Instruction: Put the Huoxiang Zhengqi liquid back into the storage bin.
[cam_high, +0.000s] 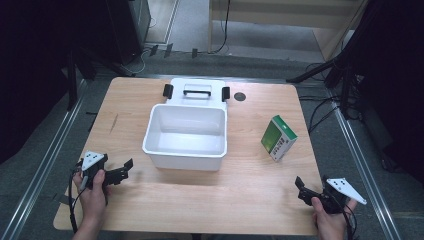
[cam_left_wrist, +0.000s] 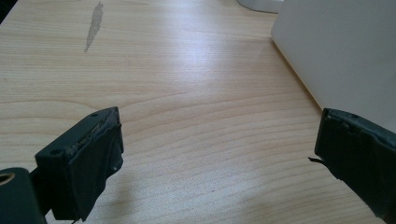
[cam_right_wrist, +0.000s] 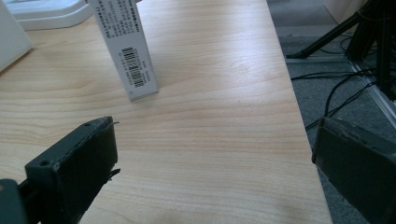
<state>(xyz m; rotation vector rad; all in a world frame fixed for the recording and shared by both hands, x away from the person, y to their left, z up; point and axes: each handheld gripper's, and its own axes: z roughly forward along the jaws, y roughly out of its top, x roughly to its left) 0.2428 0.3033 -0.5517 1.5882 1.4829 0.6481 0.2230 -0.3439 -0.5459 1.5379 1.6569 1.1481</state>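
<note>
Two claws rest low over the near edge of the wooden desk (cam_high: 240, 195), one at each corner, and both stand wide with nothing between their jaws. The left claw (cam_high: 126, 169) sits near the front left corner of the white bin (cam_high: 185, 150), whose white wall (cam_left_wrist: 341, 56) shows just ahead of it in the left gripper view. The right claw (cam_high: 301, 188) points toward the green and white box (cam_high: 278, 137), which stands upright on the desk to the right of the bin, well apart from both claws; its barcode side (cam_right_wrist: 133, 60) faces the right gripper view. Behind the bin lies its white lid (cam_high: 197, 91) with black clips, and a dark round spot (cam_high: 240, 96) sits beside it
</note>
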